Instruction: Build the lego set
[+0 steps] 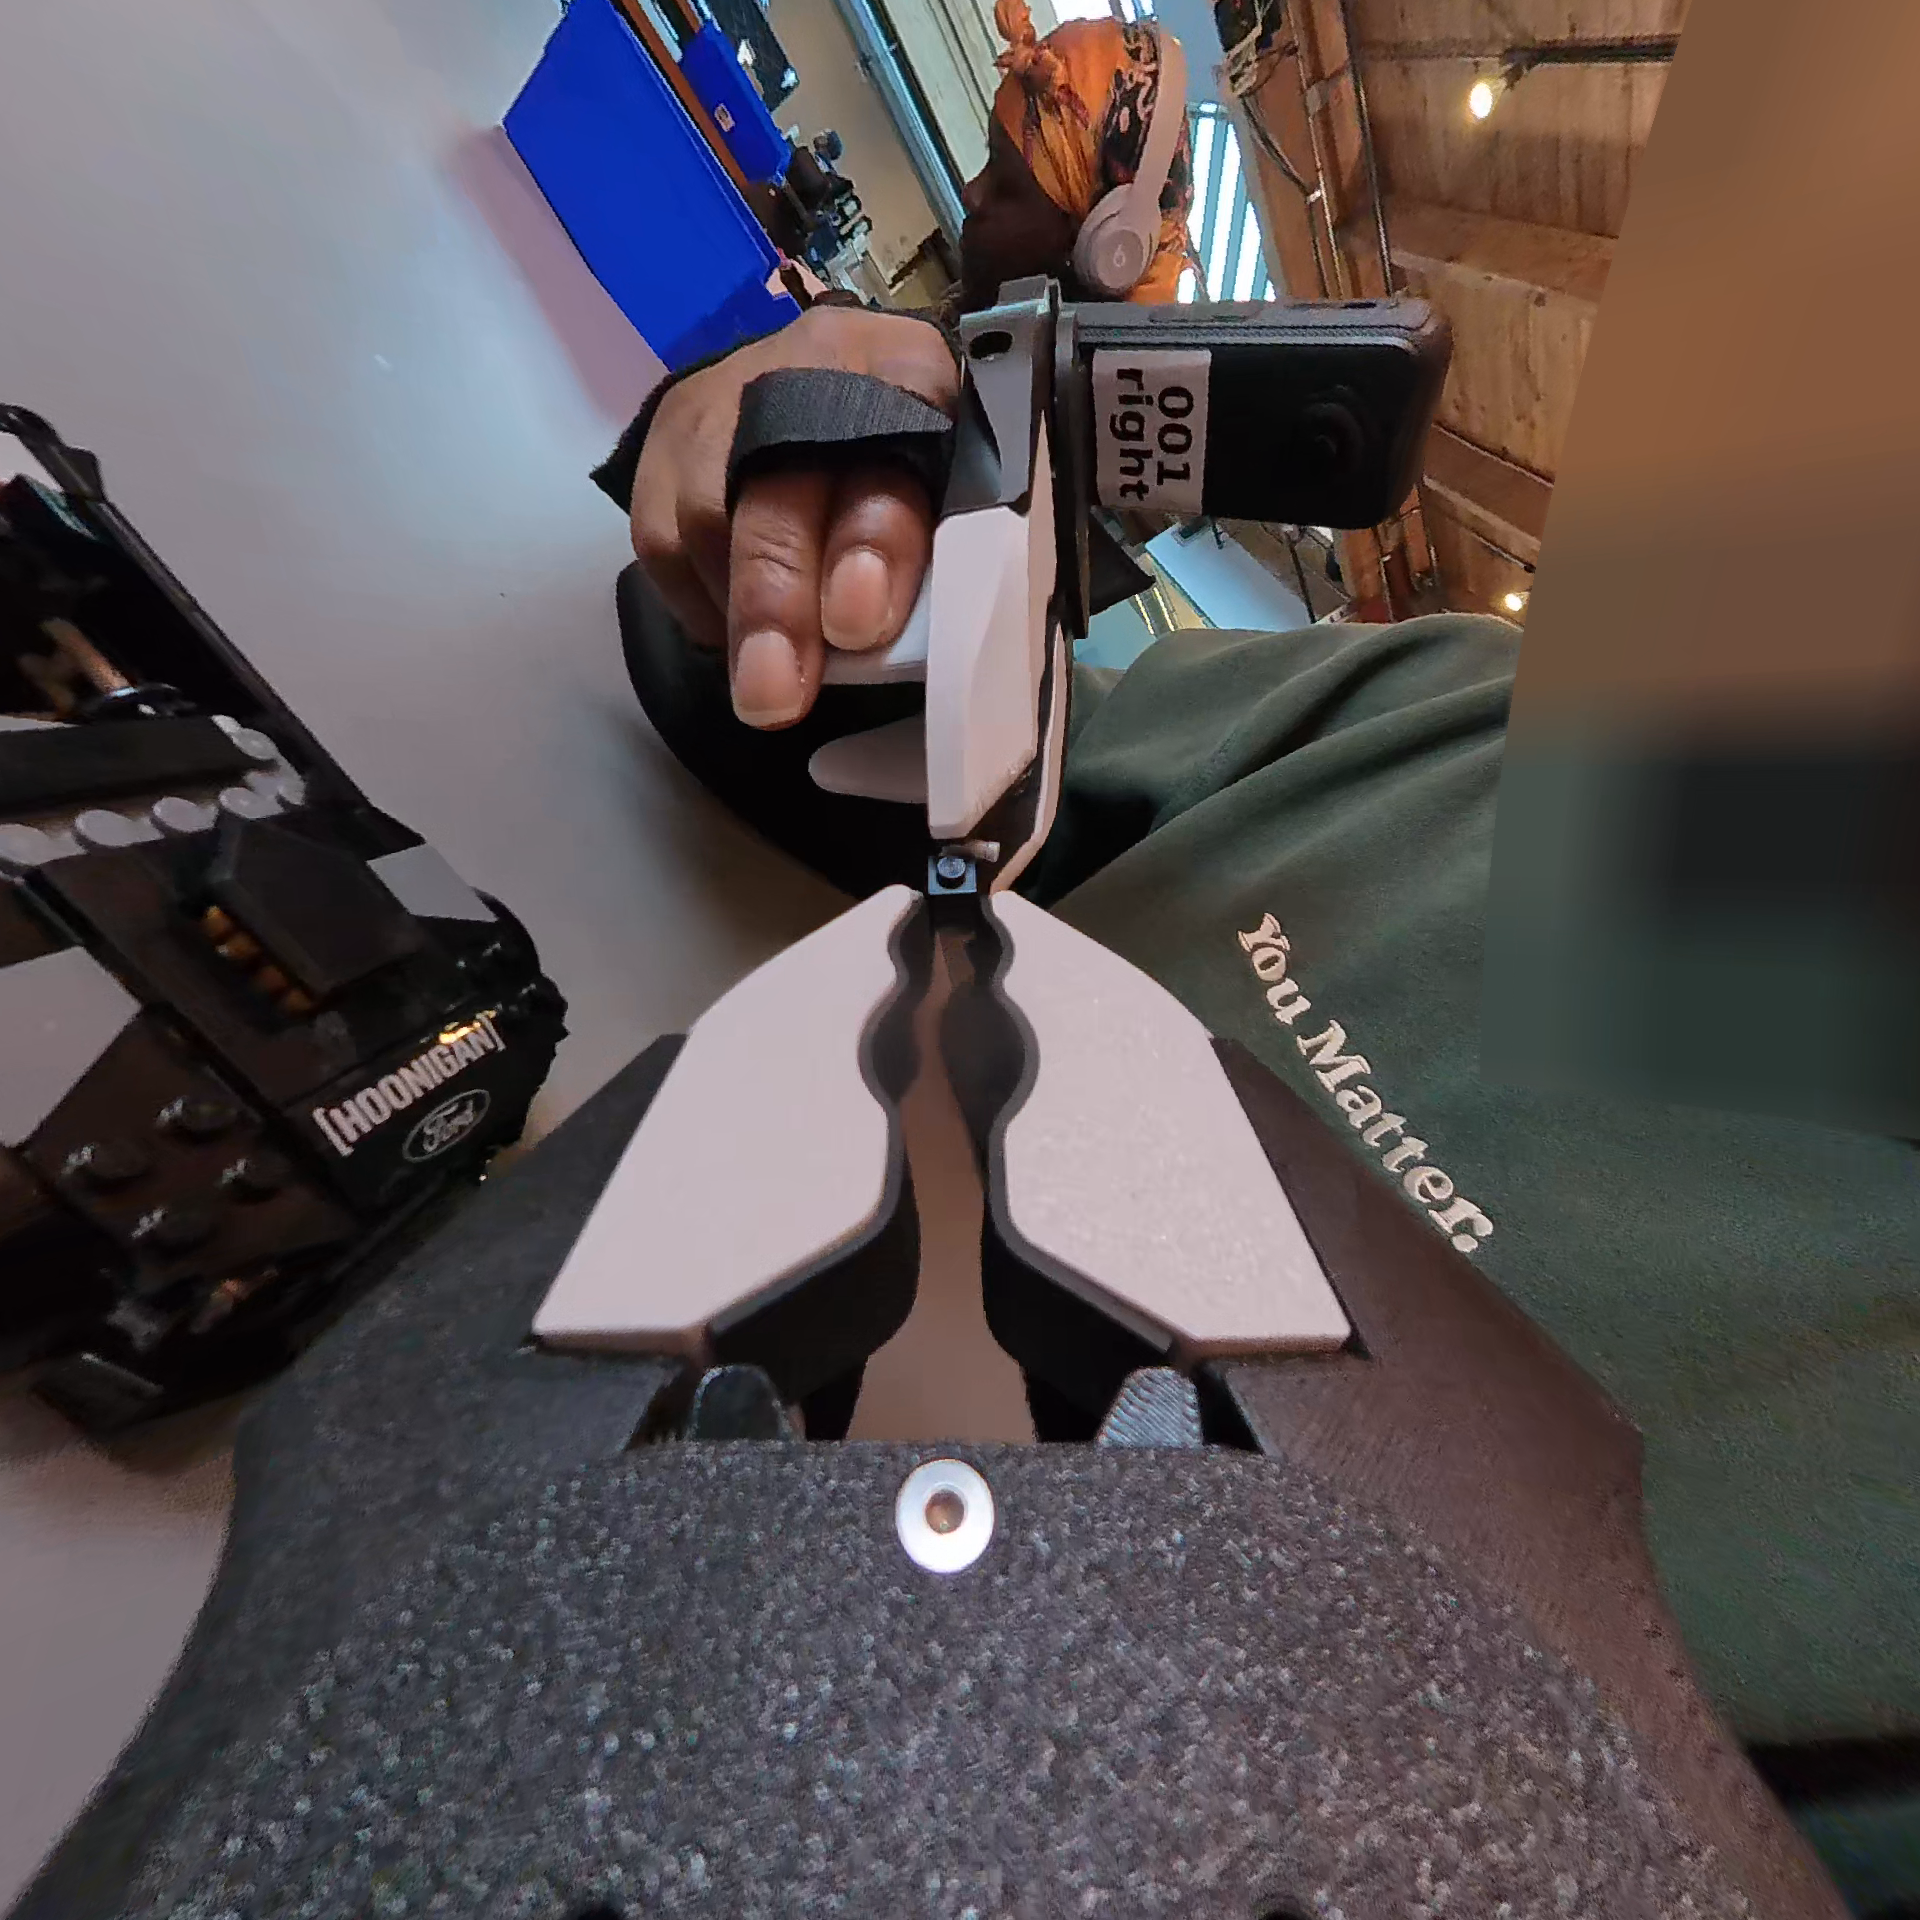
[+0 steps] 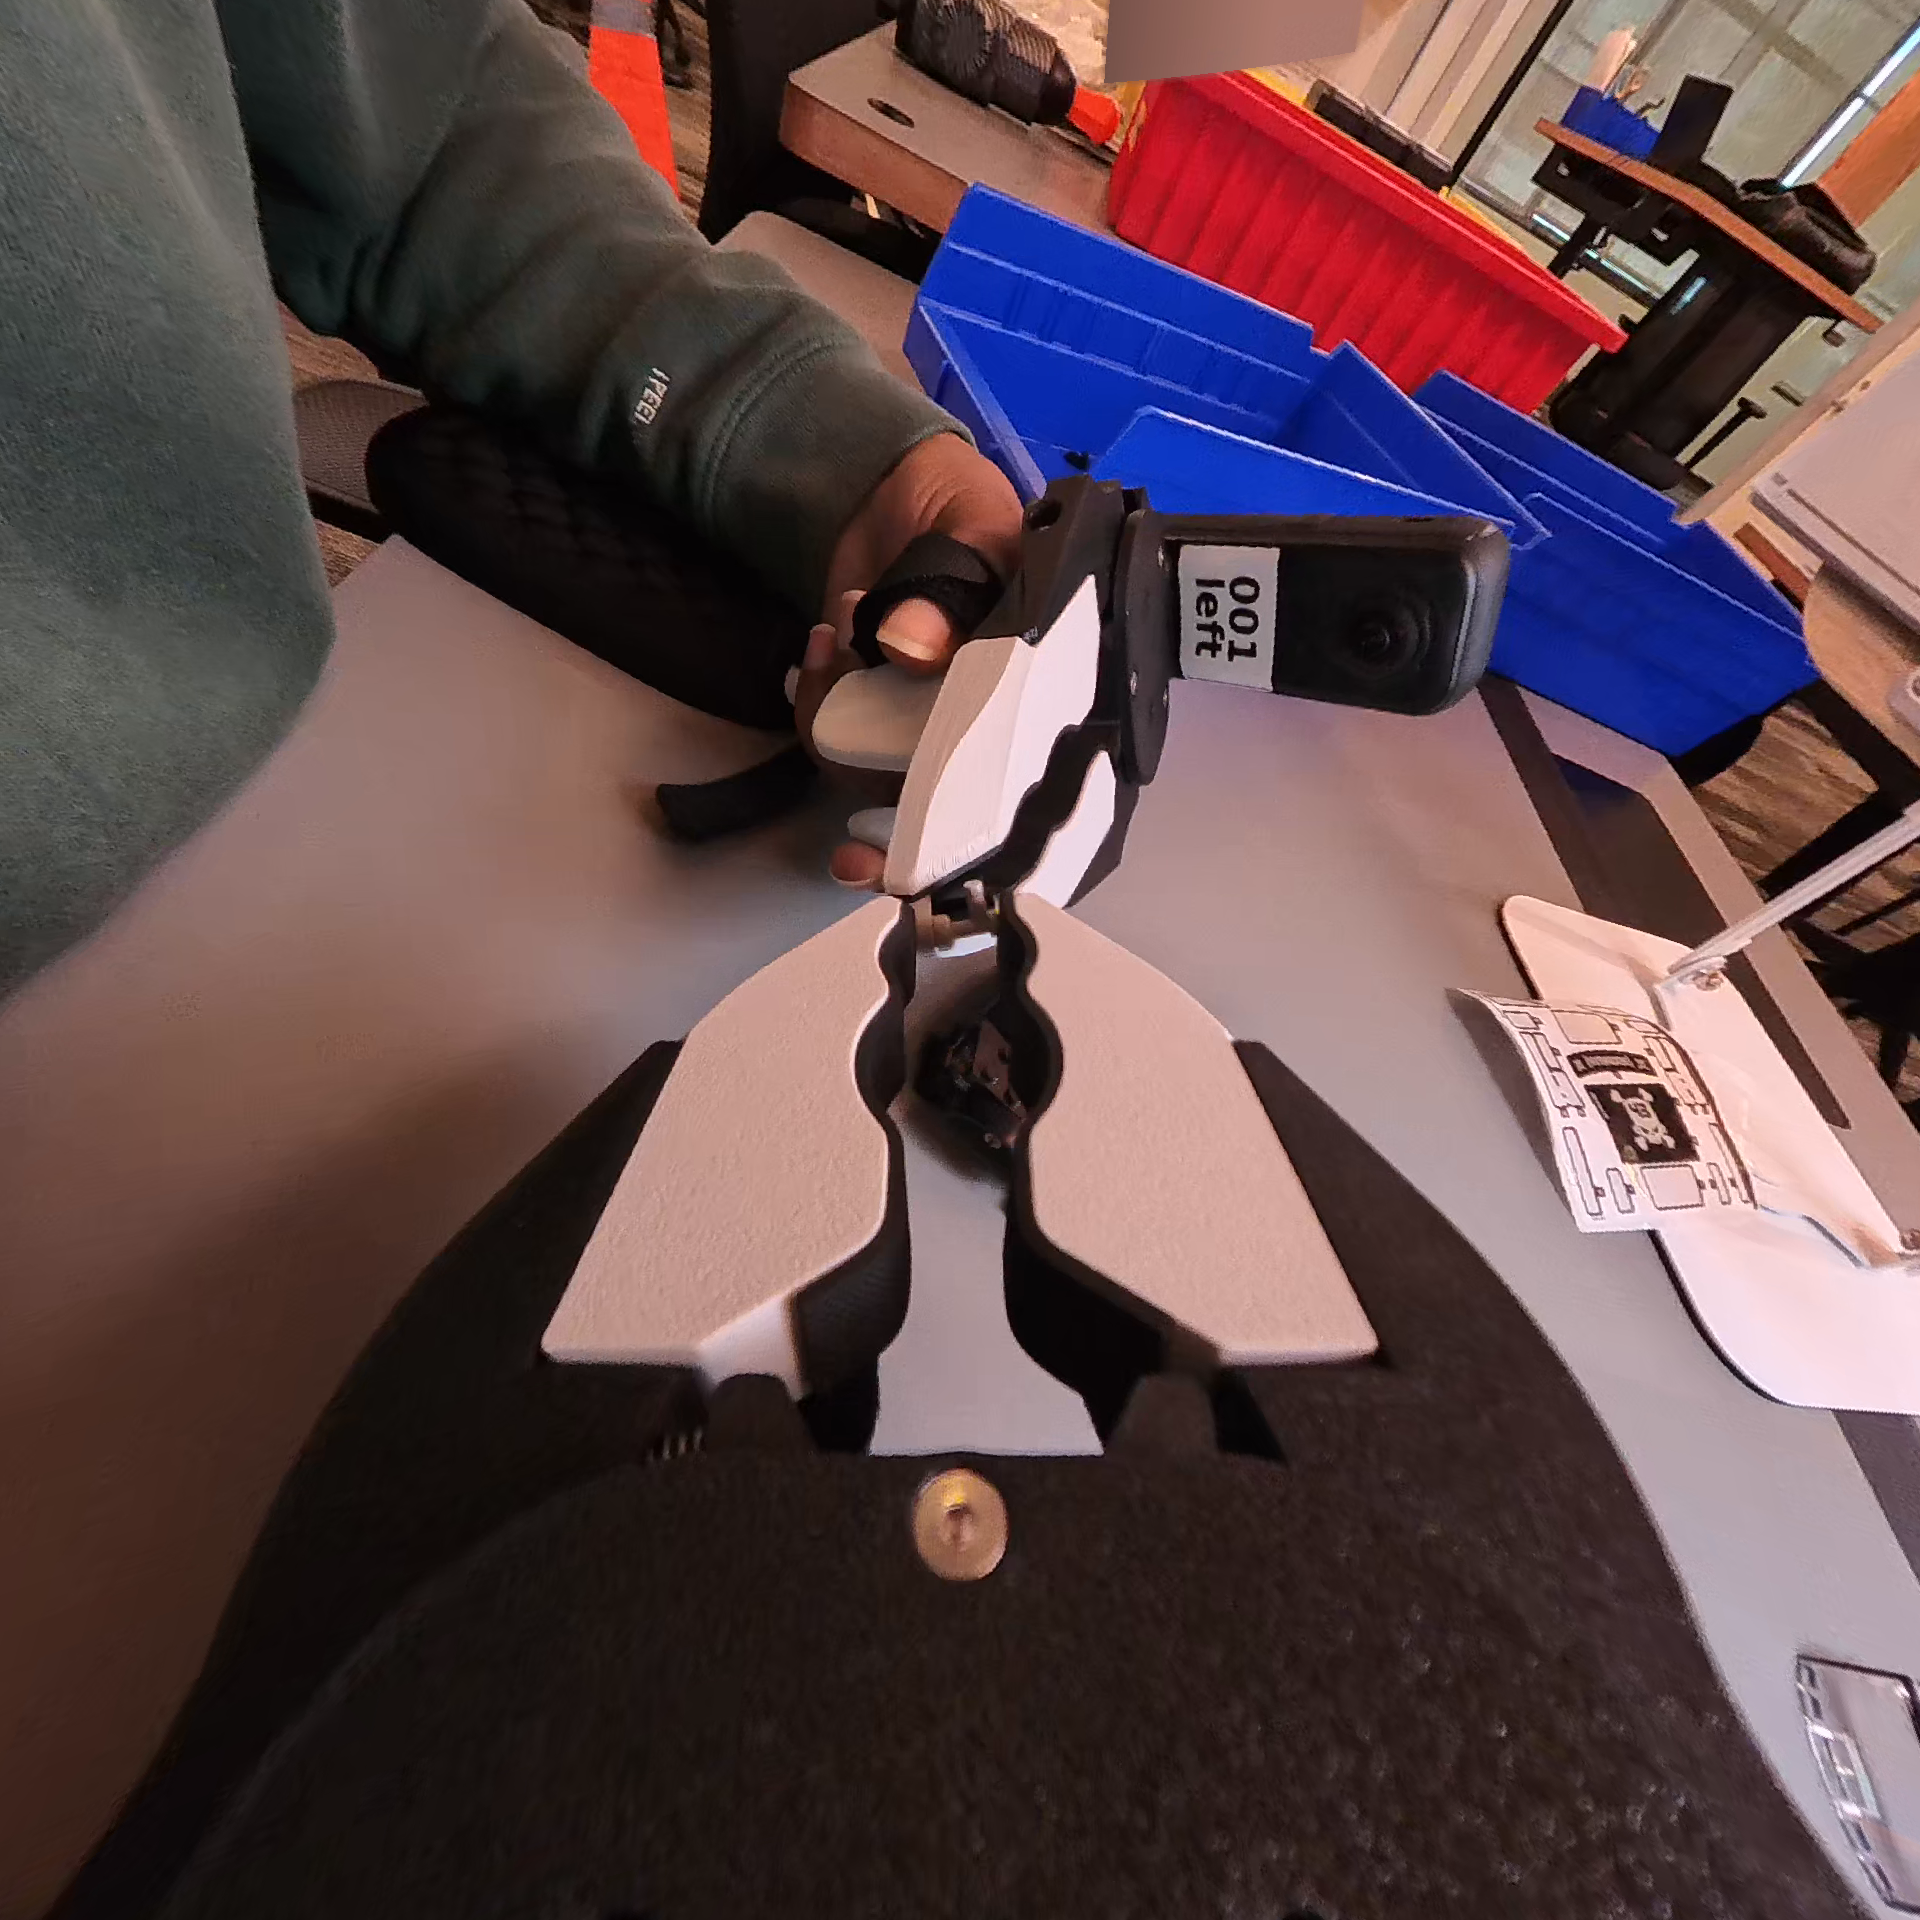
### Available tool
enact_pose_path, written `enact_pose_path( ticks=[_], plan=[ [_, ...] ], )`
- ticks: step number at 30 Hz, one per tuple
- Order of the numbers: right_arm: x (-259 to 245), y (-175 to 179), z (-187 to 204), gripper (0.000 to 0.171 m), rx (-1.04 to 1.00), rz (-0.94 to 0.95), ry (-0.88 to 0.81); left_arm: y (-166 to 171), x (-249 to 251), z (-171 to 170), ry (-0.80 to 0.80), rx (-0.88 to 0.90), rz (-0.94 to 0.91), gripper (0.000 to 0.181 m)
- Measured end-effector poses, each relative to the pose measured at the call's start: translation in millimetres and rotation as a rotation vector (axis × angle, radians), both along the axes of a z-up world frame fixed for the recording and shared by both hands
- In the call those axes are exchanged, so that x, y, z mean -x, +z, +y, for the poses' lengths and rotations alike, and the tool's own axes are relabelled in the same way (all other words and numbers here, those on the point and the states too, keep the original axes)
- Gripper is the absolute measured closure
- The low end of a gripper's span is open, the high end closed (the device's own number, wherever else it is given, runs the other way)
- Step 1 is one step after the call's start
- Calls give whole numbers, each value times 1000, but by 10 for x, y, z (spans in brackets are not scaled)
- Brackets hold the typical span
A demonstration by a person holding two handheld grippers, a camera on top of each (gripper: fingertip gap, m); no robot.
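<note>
L tool (image 1: 948, 914) + R tool (image 2: 956, 925) both clamped on small piece (image 1: 950, 871) | grey table (image 2: 1351, 831) | blue bins (image 2: 1195, 353)

A person in a dark green sweatshirt (image 1: 1455, 935) with pale lettering on chest and cuff is wearing black straps (image 1: 831, 421) over the fingers. The left gripper (image 1: 948, 914) and right gripper (image 2: 956, 920) are each showing two pale grey fingers (image 1: 769, 1122) edged in wavy black, a speckled black body, a silver screw (image 1: 943, 1514) and a black labelled camera (image 2: 1340, 623).
</note>
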State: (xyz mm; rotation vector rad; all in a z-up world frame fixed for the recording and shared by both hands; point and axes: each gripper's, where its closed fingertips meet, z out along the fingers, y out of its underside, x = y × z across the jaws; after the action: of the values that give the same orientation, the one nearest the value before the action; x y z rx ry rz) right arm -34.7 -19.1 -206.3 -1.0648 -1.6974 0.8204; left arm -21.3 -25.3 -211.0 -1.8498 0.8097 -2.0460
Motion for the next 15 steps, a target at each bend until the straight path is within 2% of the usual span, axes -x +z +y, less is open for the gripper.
enact_pose_path(
  ticks=[15],
  plan=[
    [3, 207, 3, 156, 60, 110, 6, 216, 3, -9, 2, 17, -131, 172]
  ],
)
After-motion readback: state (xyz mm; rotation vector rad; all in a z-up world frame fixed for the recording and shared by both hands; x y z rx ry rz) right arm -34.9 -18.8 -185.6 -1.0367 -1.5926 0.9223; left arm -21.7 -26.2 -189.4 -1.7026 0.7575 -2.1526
